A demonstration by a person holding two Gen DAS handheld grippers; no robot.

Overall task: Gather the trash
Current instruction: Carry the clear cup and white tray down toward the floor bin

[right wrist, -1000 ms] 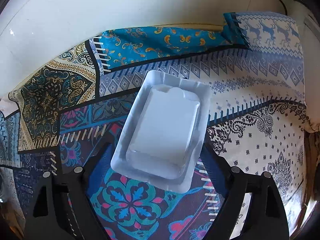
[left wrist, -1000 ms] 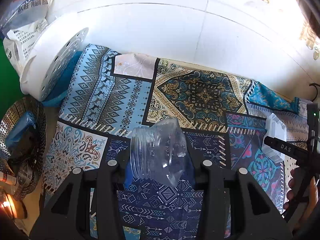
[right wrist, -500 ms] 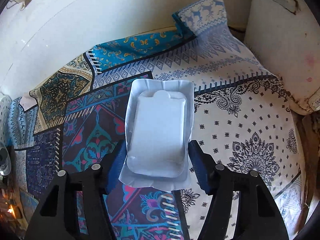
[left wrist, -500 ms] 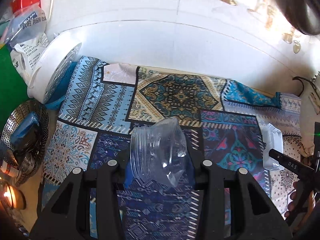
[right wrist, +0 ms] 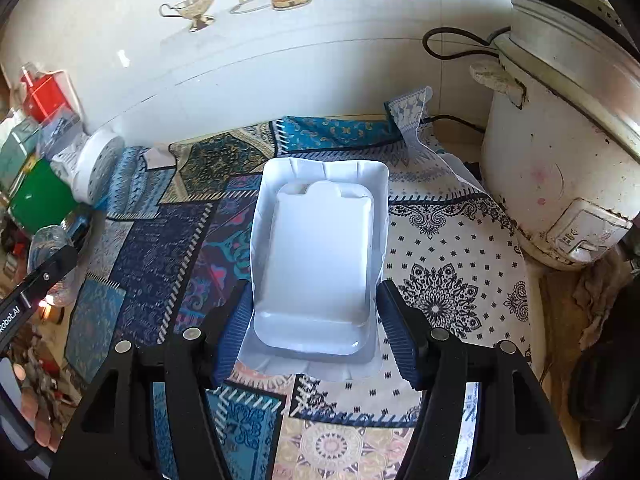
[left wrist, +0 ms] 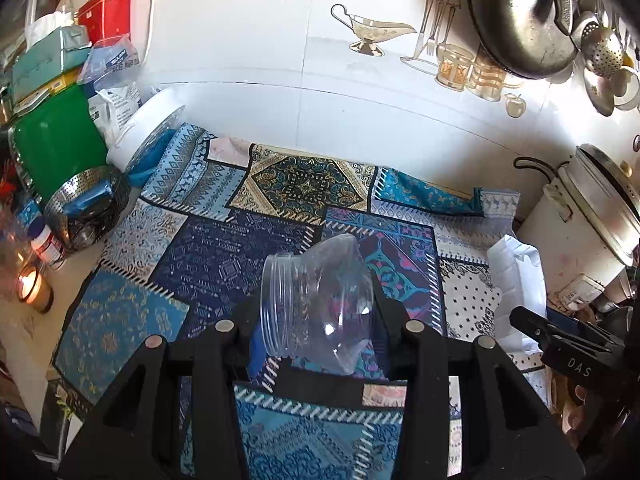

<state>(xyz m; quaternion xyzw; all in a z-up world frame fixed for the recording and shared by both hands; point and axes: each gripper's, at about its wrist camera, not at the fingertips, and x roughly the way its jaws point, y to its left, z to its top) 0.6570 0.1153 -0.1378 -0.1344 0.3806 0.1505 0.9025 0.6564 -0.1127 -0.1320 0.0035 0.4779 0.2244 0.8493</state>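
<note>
Clear plastic, crumpled and with a threaded neck, is what the left tool (left wrist: pixel 316 330) has clamped between its blue pads: a squashed bottle (left wrist: pixel 316 300) held above the patterned cloth (left wrist: pixel 224 264) that covers the surface. The right tool (right wrist: pixel 316 320) has just been closing its jaws, and they now press on both long sides of a white plastic tray (right wrist: pixel 320 248), holding it clear of the cloth. At the right a worn white rice cooker (right wrist: pixel 560 152) stands against the tiled wall. At the left edge of the cloth sit a perforated metal basket (left wrist: pixel 86 208) and a lit candle (left wrist: pixel 30 286).
</note>
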